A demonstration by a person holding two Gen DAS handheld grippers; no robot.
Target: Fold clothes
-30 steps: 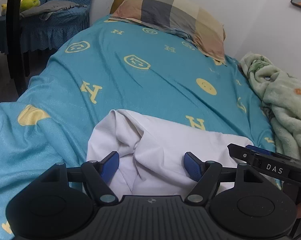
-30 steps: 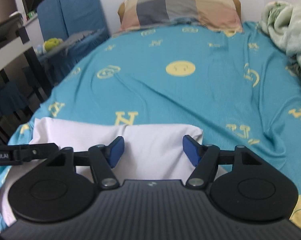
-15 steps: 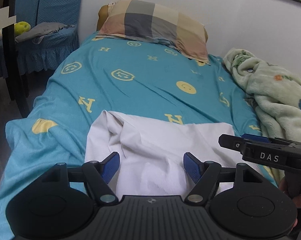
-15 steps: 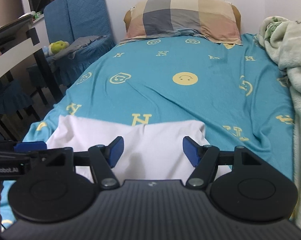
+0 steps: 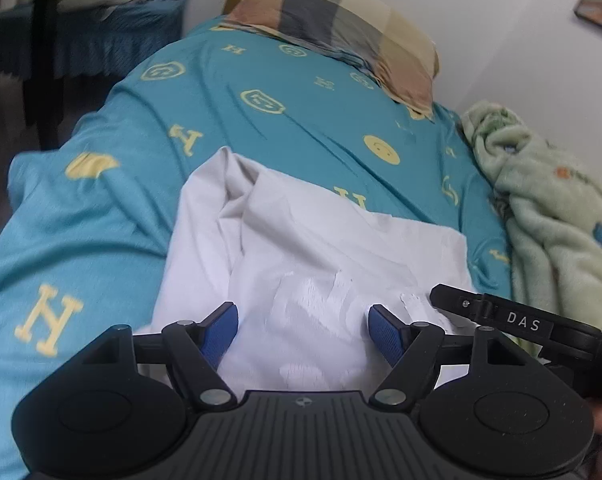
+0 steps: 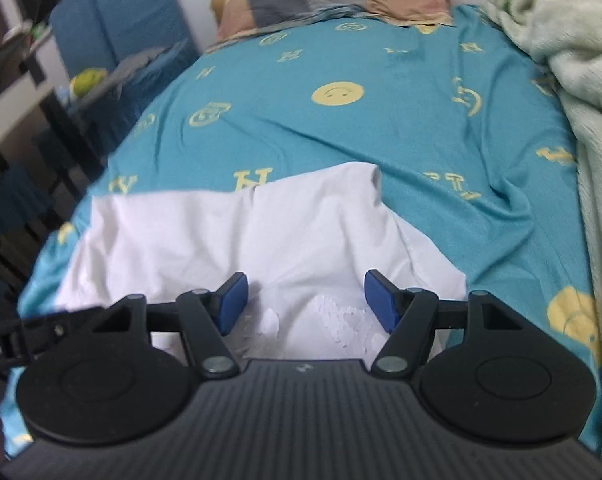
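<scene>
White garment (image 5: 301, 264) lies below both grippers' parted fingers (image 5: 385, 336).

Your white garment (image 5: 301, 264), partly folded and creased, raised lettering on top, lying at the teal bedsheet's (image 5: 261, 128) near end

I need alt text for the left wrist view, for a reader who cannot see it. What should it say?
The left gripper hovers open over a crumpled white garment lying on a bed with a teal sheet printed with yellow letters and smiley faces. The right gripper enters from the right; a plaid pillow and a pale green blanket lie beyond.
</scene>
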